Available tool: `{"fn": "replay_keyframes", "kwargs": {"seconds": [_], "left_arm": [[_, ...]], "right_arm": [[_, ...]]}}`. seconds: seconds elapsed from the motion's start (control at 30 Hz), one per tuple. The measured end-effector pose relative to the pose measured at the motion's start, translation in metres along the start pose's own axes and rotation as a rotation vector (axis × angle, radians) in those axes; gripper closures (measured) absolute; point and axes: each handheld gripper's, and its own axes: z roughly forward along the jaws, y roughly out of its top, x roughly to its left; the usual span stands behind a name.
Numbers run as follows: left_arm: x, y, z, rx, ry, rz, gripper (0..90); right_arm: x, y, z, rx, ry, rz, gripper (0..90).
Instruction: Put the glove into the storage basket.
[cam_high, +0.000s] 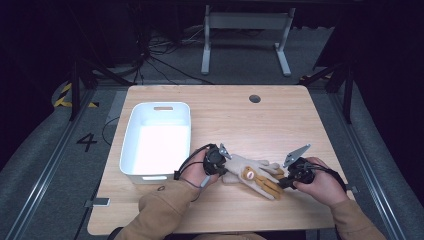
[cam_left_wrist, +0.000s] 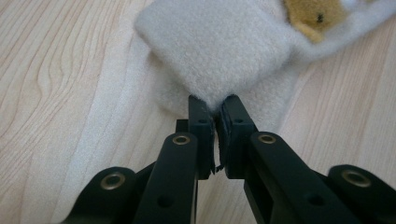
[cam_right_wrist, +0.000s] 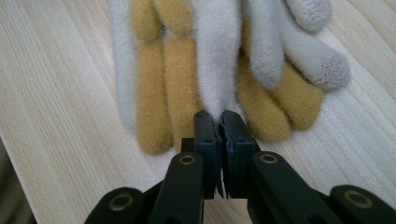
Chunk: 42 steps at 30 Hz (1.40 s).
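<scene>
Pale wood worktop (cam_high: 240, 120) carries our cream-and-mustard fleece gloves (cam_high: 255, 176) beside a white bin (cam_high: 131, 131) — our left claw (cam_left_wrist: 214, 105) pinches the cream cuff (cam_left_wrist: 219, 46), our right claw (cam_right_wrist: 215, 116) pinches a cream fingertip (cam_right_wrist: 215, 56) — both ends clamped.

Gloves (cam_high: 256, 176): cream-white fleece stacked with mustard-yellow fleece; a small brown and tan animal-face patch is seen on the top one.
Glove cuff (cam_left_wrist: 219, 51): plain cream, with a mustard patch at its far edge.
Glove fingers (cam_right_wrist: 219, 60): cream and mustard lengths alternate; two tips are knitted grey.
Left gripper (cam_left_wrist: 215, 114): matte black, brass-coloured rivets.
Right gripper (cam_right_wrist: 219, 122): matte black, brass-coloured rivets.
Bin (cam_high: 131, 132): plain white.
Table (cam_high: 280, 125): pale wood with a fine straight grain.
Sleeves (cam_high: 160, 210): tan.
</scene>
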Motion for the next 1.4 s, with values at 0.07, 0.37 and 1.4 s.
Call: {"fn": "replay_keyframes", "kwargs": {"seconds": [0.07, 0.37, 1.4], "left_arm": [[-0.002, 0.001, -0.002, 0.001, 0.004, 0.008, 86.3], [-0.009, 0.006, -0.015, -0.027, 0.003, 0.021, 87.1], [-0.028, -0.002, -0.037, -0.074, 0.018, 0.018, 87.2]], "right_arm": [[0.000, 0.000, -0.001, 0.001, 0.000, -0.001, 86.5], [0.002, 0.001, -0.013, -0.023, -0.020, 0.008, 86.8], [-0.010, 0.014, -0.061, -0.219, -0.161, 0.026, 87.4]]}}
